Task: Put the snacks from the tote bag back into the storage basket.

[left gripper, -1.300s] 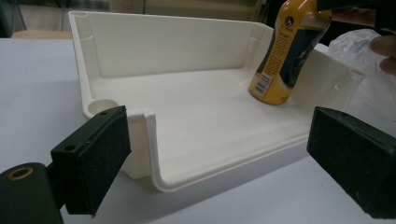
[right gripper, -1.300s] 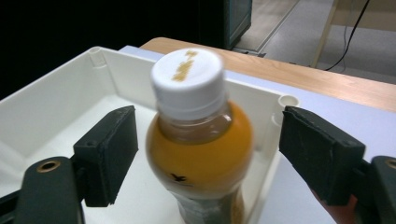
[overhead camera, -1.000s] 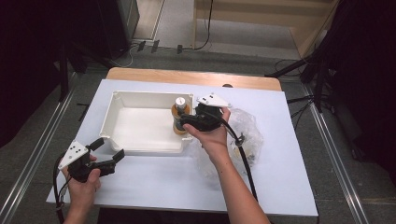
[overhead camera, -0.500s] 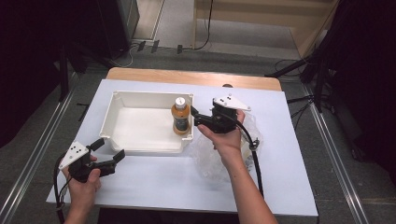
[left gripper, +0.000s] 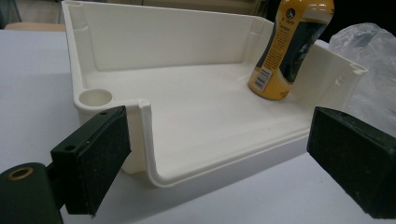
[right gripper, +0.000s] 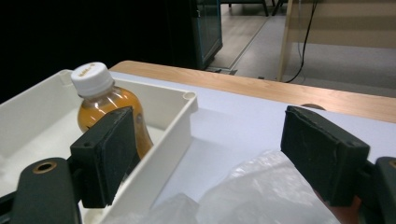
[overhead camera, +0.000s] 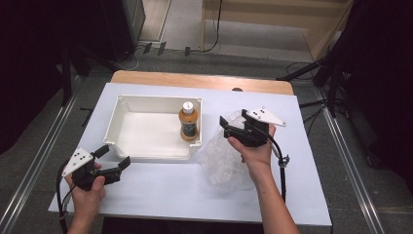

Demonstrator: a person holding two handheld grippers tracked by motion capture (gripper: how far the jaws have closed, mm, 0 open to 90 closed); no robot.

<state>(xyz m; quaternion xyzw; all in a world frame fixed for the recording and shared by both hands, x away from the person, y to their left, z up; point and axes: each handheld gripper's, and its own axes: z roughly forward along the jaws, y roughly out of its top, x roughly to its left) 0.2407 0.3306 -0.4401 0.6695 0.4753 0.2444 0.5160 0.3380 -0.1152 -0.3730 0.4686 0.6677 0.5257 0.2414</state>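
1. Nearest the person, the left claw [overhead camera: 111, 161] rests on the counter [overhead camera: 165, 192] with its jaws apart and empty, aimed at the near left corner of the white tray [overhead camera: 122, 105].
2. The right claw [overhead camera: 233, 127], jaws also spread and holding nothing, hovers over the crumpled clear bag [overhead camera: 221, 158], just right of the tray.
3. The juice bottle [overhead camera: 188, 121] stands upright inside the tray, against its right wall; the placing step looks finished.
4. Next probably comes the bag, which calls for a low, gentle pinch.
5. Open counter lies right and beyond; the tray wall hems the left.
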